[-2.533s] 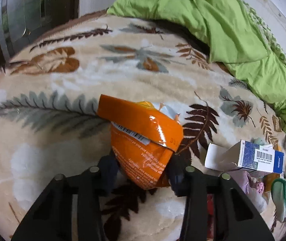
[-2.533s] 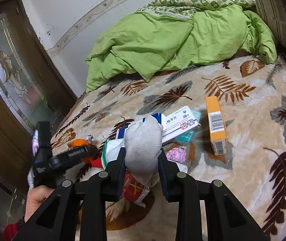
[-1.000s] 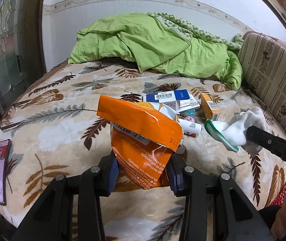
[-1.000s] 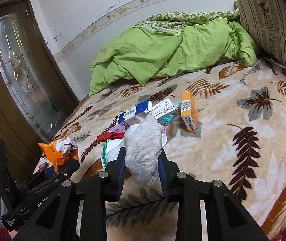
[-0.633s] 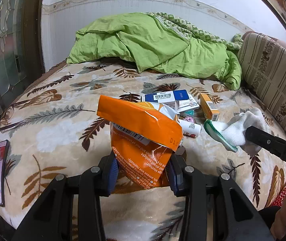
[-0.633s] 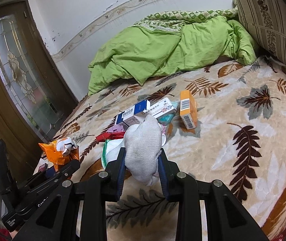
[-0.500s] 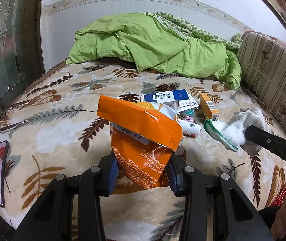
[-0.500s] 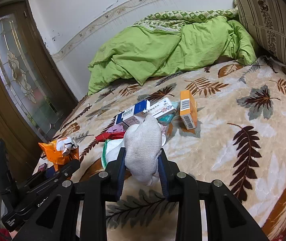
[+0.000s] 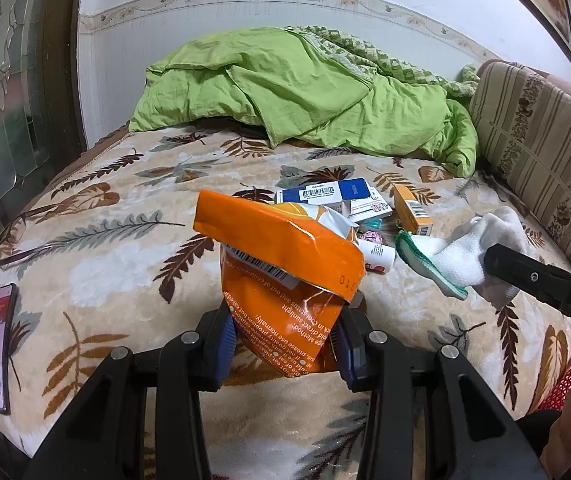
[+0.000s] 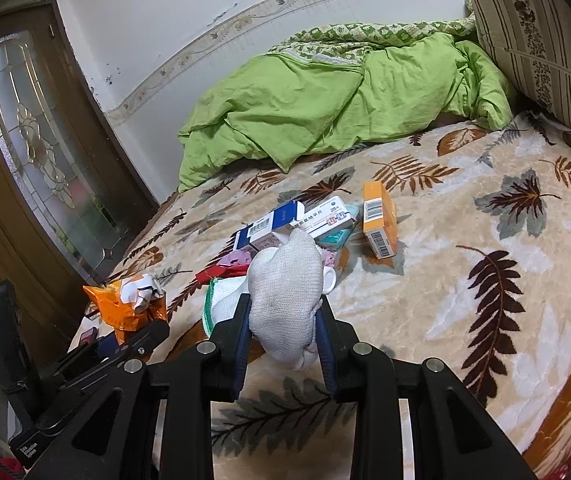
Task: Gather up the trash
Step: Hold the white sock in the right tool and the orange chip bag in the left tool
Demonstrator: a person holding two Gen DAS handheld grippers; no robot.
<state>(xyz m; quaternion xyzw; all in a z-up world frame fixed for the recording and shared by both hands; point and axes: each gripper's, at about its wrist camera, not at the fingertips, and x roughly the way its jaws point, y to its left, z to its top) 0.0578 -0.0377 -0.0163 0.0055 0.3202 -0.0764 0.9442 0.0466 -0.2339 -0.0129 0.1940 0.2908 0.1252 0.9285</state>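
the left gripper point(image 9: 285, 344) was clamped on the lower part of an orange snack bag point(image 9: 285, 272), which stood upright with its torn mouth facing up. just to its right, at about the same depth, the right gripper point(image 10: 285, 340) pinched a white sock point(image 10: 285, 292) whose long axis ran forward and upward. the bag mouth lay to the sock's left, so the right hand looked nearer to feeding it. farther on, the boxes point(image 10: 297, 220) lay clustered mid-bed point(image 10: 465, 312).
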